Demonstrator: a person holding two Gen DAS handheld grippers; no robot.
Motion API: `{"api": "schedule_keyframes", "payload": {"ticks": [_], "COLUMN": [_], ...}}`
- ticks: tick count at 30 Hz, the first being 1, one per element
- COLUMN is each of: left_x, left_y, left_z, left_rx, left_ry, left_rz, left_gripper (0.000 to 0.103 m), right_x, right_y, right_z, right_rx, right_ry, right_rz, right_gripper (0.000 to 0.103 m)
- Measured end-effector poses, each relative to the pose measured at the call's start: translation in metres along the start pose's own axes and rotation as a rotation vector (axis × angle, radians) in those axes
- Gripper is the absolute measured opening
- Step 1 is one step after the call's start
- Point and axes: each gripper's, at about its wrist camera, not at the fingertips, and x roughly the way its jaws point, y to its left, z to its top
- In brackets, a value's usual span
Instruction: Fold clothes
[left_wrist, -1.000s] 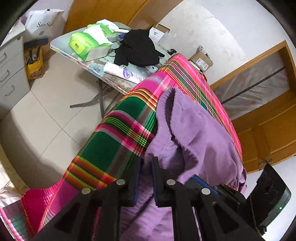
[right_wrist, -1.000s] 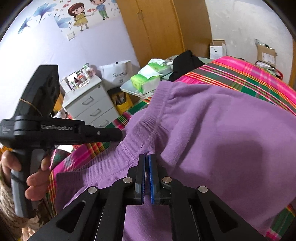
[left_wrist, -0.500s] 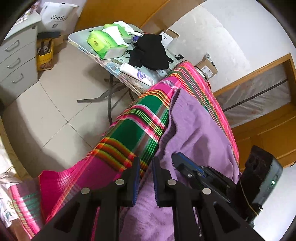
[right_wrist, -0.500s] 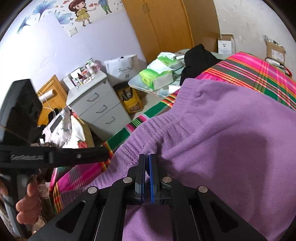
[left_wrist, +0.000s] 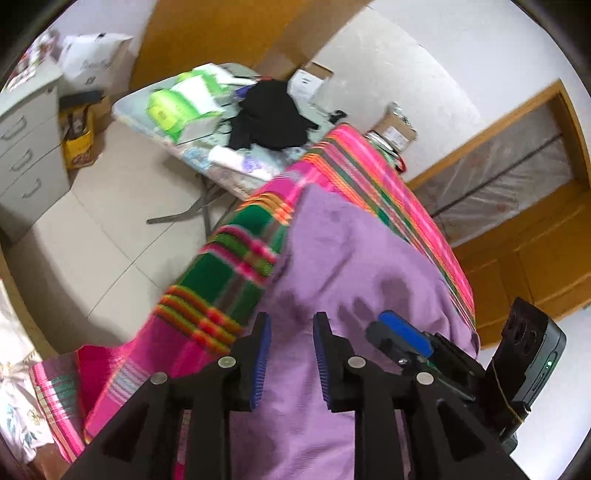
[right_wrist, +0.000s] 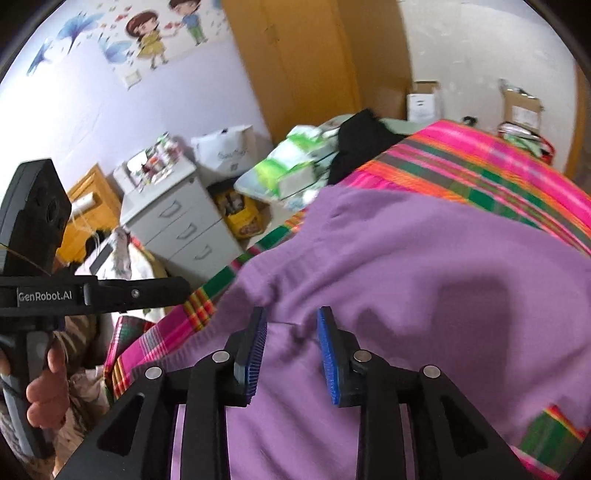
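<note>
Left gripper (left_wrist: 291, 354): jaws were opening, blue pads clearly apart. Purple fabric showed in the gap below them, but the pads weren't pinching it.
Right gripper (right_wrist: 291, 350): same deal, jaws opening with a wide gap. The cloth lay under and between the pads, nothing pressed on it.
Purple garment (left_wrist: 354, 266): spread over the plaid blanket (left_wrist: 221, 273), fairly flat with some soft wrinkles. Its left edge ran along the blanket's green and pink checks. In the right wrist view a ribbed hem ran near the lower left of the purple garment (right_wrist: 424, 266).
Plaid blanket, again: bright pink, green and orange, covering a raised surface and draping down its side toward the floor.
Other gripper in view: from the left wrist camera the right gripper's blue pad (left_wrist: 406, 332) poked in just beside, over the same purple cloth.
Hand (right_wrist: 48, 380): wrapped around the left gripper's handle at the left edge of the right wrist view.
Background: folding table (left_wrist: 140, 110) with green tissue packs (left_wrist: 177, 107) and a black garment (left_wrist: 269, 114), grey drawer unit (right_wrist: 181, 225) near it. Pretty blurry overall.
</note>
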Motion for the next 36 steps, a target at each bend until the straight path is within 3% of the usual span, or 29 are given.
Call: {"api": "schedule_keyframes", "payload": {"ticks": [10, 14, 23, 28, 32, 36], "left_x": [0.029, 0.046, 0.081, 0.109, 0.128, 0.139], "left_y": [-0.085, -0.117, -0.160, -0.178, -0.202, -0.226], "left_z": [-0.003, -0.001, 0.026, 0.020, -0.002, -0.023], "left_rx": [0.178, 0.263, 0.408, 0.454, 0.523, 0.596], "left_ry": [0.076, 0.104, 0.149, 0.196, 0.252, 0.255], "left_rz": [-0.047, -0.022, 0.118, 0.099, 0.042, 0.034], "left_gripper": [0.030, 0.030, 0.030, 0.030, 0.030, 0.030], "right_x": [-0.111, -0.152, -0.185, -0.181, -0.177, -0.191], "right_y": [-0.136, -0.186, -0.233, -0.266, -0.293, -0.320], "right_z": [-0.051, -0.064, -0.054, -0.064, -0.084, -0.104], "right_rx": [0.221, 0.269, 0.113, 0.174, 0.215, 0.279], "right_ry": [-0.076, -0.095, -0.032, -0.002, 0.023, 0.010], "right_rz": [-0.271, -0.392, -0.477, -0.502, -0.557, -0.615], "right_gripper": [0.034, 0.035, 0.040, 0.040, 0.040, 0.040]}}
